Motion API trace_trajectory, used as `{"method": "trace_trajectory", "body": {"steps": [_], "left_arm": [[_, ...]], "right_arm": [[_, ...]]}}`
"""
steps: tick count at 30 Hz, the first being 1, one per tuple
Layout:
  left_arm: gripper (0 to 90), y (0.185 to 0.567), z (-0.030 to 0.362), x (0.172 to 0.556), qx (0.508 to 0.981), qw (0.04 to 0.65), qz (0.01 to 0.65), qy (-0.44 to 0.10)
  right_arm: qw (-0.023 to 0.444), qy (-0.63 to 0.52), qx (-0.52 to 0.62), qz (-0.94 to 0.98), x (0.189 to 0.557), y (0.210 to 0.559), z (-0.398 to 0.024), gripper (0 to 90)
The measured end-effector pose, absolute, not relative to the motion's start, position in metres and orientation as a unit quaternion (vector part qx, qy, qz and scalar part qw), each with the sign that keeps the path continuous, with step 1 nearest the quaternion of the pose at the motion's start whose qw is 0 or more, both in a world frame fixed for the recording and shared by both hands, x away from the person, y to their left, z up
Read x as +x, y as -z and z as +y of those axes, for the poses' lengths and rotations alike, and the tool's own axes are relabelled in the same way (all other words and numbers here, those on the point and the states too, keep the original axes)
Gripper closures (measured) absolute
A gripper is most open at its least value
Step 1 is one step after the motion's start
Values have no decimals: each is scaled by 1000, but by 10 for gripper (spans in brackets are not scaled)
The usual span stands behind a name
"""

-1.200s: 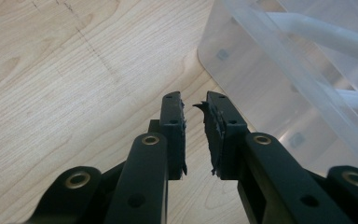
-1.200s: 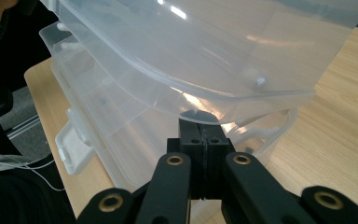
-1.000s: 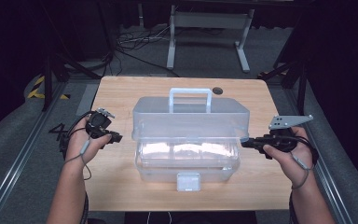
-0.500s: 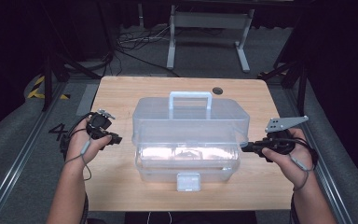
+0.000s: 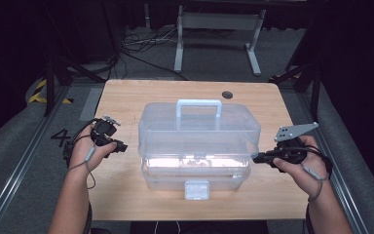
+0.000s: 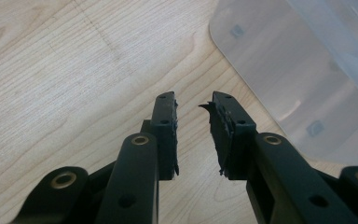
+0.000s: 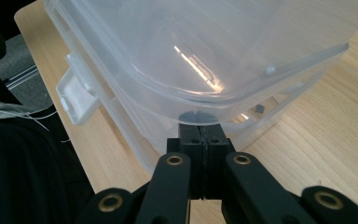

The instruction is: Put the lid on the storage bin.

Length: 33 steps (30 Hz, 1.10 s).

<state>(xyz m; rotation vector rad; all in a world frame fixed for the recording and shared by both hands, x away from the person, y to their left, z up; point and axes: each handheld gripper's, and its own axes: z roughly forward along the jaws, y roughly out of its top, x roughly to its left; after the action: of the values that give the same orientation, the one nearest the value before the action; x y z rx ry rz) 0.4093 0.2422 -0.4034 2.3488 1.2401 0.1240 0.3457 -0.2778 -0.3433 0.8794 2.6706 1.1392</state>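
A: Where is the clear storage box [image 5: 199,141] sitting?

B: Mid-table [image 5: 126,92]. The right gripper [image 5: 259,158], jaws pressed together, is touching its lid rim. The left gripper [image 5: 122,146], empty, has just been spreading beside it.

A: Any writing?

B: A "4" [image 5: 60,138] is showing on the floor.

1. The left gripper [image 5: 121,146], held in the left hand [image 5: 88,151], has just been opening its jaws, with nothing between them.
2. The right gripper [image 5: 256,158], in the right hand [image 5: 299,163], points level with its jaws seemingly pressed together.
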Motion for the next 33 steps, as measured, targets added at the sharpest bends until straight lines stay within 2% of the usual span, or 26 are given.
{"method": "trace_trajectory", "body": {"steps": [33], "left_arm": [[694, 411, 242, 411, 861, 230, 453, -36]], "right_arm": [[27, -311, 270, 911, 343, 353, -272, 900]]}}
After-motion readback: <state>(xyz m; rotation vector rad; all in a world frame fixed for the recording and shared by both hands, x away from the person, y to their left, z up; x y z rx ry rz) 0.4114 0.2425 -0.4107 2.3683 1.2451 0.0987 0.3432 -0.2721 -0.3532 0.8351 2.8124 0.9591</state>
